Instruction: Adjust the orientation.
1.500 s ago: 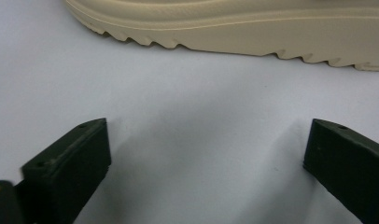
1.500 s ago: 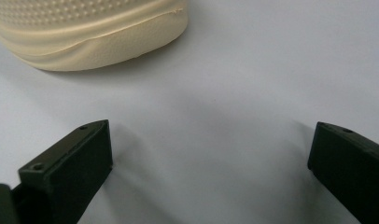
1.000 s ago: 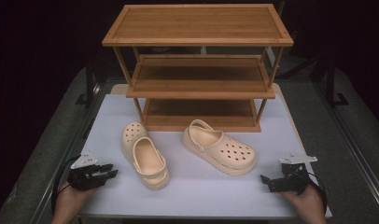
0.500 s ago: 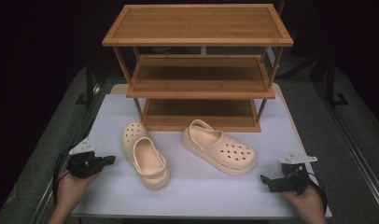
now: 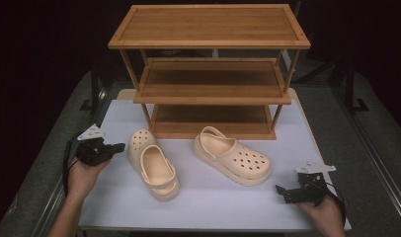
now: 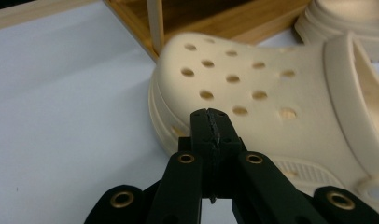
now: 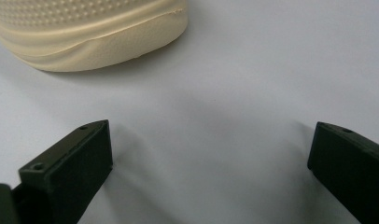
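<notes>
Nothing of the work looks done yet, as far as the frames tell. Both clogs lie on the white surface [image 5: 109, 118] in front of the rack [image 5: 208, 74], and all three of its shelves are bare. Judging from the layout, the job is to put the pair on the rack, so both lifts remain.

The left clog [image 5: 153, 163] lies just in front of the rack's left front leg, toe toward the rack, heel toward the person. The right clog [image 5: 233, 155] lies in front of the rack's middle, slanted, with its heel strap nearest the rack and its holed toe pointing away to the right. The two lie apart, not touching.

The left tool [image 5: 118, 146] sits just left of the left clog, its jaws pressed together with nothing between them. In the left gripper view the closed tips [image 6: 211, 122] point at the clog's perforated toe [image 6: 234, 84]; whether they touch it I cannot tell. A grab would first need the jaws opened.

The right tool [image 5: 280, 190] rests well in front of the rack, right of the right clog, jaws spread wide and empty. In the right gripper view a pebbled sole edge [image 7: 85, 32] lies ahead of it.

Both clogs are pale cream foam, round-toed, with vent holes and a heel strap; they look light and slightly squashy.
</notes>
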Action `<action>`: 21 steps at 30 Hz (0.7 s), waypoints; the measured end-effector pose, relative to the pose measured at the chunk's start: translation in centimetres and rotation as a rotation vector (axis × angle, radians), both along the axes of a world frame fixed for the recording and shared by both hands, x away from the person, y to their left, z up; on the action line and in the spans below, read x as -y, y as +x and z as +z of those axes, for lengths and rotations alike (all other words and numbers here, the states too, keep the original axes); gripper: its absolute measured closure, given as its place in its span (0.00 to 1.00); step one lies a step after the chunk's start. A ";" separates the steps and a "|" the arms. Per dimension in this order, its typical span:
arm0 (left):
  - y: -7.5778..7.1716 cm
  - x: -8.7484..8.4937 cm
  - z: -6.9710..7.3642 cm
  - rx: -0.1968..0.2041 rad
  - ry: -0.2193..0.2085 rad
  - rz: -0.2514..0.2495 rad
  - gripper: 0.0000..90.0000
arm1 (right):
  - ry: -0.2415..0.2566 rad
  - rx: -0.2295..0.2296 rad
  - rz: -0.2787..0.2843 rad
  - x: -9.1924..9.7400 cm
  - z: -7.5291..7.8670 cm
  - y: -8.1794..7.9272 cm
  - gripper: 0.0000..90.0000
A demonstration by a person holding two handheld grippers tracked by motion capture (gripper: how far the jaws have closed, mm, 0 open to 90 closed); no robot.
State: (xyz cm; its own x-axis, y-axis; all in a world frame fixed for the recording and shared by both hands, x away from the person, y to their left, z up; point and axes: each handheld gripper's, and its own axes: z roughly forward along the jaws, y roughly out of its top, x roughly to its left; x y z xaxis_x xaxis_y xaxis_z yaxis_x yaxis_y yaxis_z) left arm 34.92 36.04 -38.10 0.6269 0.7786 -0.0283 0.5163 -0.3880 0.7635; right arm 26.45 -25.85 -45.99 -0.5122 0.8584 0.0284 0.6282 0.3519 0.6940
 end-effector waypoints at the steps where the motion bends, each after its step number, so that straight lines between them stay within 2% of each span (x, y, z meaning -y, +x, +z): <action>1: 0.3 0.0 0.1 0.002 0.007 0.000 1.00 | 0.000 0.000 0.000 0.0 0.0 0.0 0.00; 2: 0.3 0.0 0.1 0.002 0.007 0.000 1.00 | 0.000 0.000 0.000 0.0 0.0 0.0 0.00; 3: 1.0 0.0 0.2 0.006 -0.006 0.002 1.00 | 0.000 0.000 0.000 0.0 0.0 0.0 0.00; 5: 1.8 0.1 0.3 0.008 0.003 0.009 1.00 | 0.000 0.000 0.000 0.0 0.0 0.0 0.00; 7: 2.6 0.2 0.3 0.014 -0.012 0.005 1.00 | 0.000 0.000 0.000 0.0 0.0 0.0 0.00; 8: 2.6 0.2 0.3 0.014 -0.012 0.005 1.00 | 0.000 0.000 0.000 0.0 0.0 0.0 0.00; 9: 3.3 0.3 0.5 0.020 -0.002 -0.006 1.00 | 0.001 0.001 0.001 0.0 0.0 0.0 0.00; 11: 4.0 0.3 0.6 0.032 -0.011 -0.010 1.00 | 0.001 0.000 0.001 0.0 0.0 0.0 0.00; 21: 7.6 1.3 -0.3 0.013 0.001 -0.019 1.00 | 0.002 0.001 0.001 0.0 0.0 0.0 0.00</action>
